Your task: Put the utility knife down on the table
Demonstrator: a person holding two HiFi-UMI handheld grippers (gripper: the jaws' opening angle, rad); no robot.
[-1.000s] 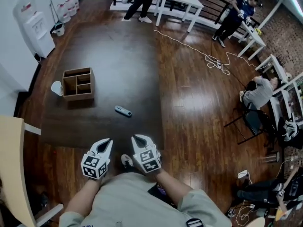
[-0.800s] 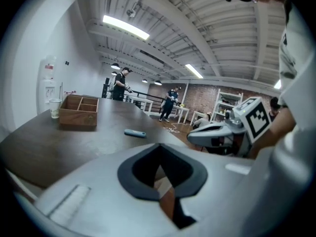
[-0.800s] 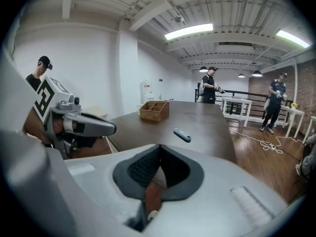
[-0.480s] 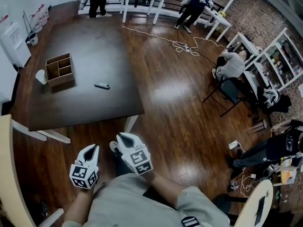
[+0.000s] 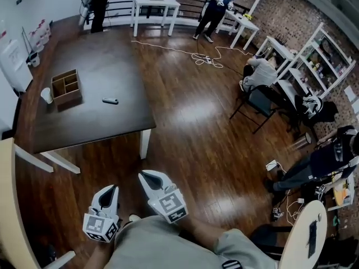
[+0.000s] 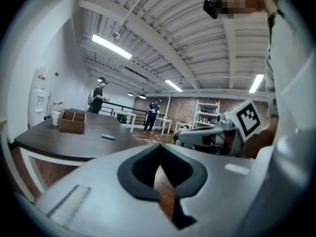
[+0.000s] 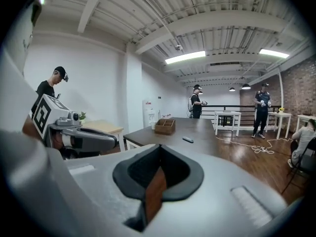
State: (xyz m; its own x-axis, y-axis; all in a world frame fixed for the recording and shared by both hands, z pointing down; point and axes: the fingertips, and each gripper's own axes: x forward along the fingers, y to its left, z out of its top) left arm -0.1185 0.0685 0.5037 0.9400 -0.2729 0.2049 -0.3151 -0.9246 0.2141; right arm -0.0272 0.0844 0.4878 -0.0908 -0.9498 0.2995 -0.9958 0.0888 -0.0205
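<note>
left gripper (image 5: 111, 189) and right gripper (image 5: 145, 175), both closed and empty, sit well apart from the far table (image 5: 101, 66) bearing the utility knife (image 5: 110, 101); placement appears complete, nothing further required.

Both grippers are backing off the table (image 5: 90, 125). A second ago the left gripper (image 5: 111, 190) and right gripper (image 5: 144, 176) sit at its near edge; now they're well clear, over the floor (image 5: 190, 144). The table's near right corner and white leg (image 5: 145, 144) now show in the head view.
</note>
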